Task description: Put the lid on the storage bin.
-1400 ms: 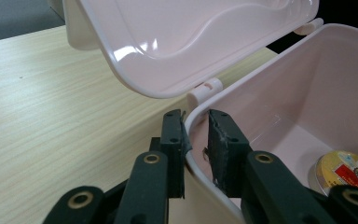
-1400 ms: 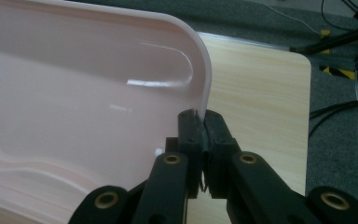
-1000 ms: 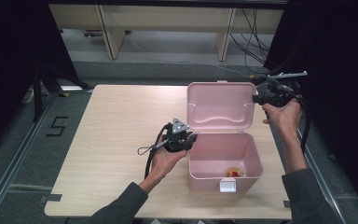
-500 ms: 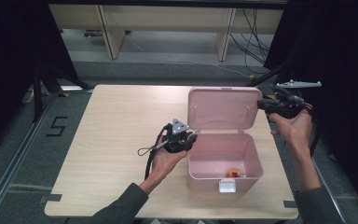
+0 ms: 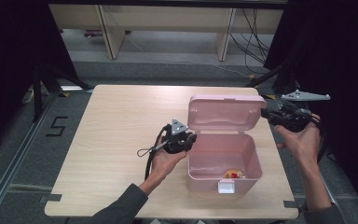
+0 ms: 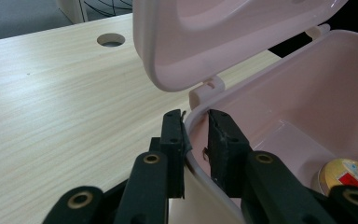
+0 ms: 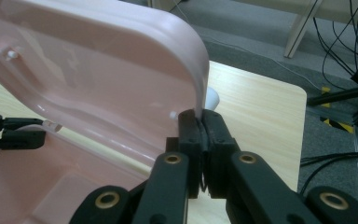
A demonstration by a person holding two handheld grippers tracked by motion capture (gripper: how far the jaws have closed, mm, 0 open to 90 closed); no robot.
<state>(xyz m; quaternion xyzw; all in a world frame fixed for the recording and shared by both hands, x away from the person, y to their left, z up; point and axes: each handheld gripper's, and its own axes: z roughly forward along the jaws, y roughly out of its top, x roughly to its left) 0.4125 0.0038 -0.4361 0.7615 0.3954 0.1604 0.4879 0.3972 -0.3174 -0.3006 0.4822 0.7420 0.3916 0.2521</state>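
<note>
A: From the high view, where's the pink box [image 5: 223, 158]?
B: On the desk [image 5: 121, 116], lid [image 5: 226, 112] half raised. Left gripper [image 5: 186, 140] at the box's left wall, right gripper [image 5: 272, 115] at the lid's right edge.

A: Left gripper view?
B: Jaws clamp the box's rim [image 6: 193, 121].

A: Right gripper view?
B: Jaws pinch the lid's edge [image 7: 200, 100].

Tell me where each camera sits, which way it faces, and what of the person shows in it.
High view: above the person's side, looking forward and down on the table; both forearms, left gripper, right gripper.
Left gripper view: rides on the left gripper, looking along jaws clamped on the box wall.
Right gripper view: rides on the right gripper, jaws pinching the lid edge; the left gripper farther off.
Shared: all views show the pink box and lid.
</note>
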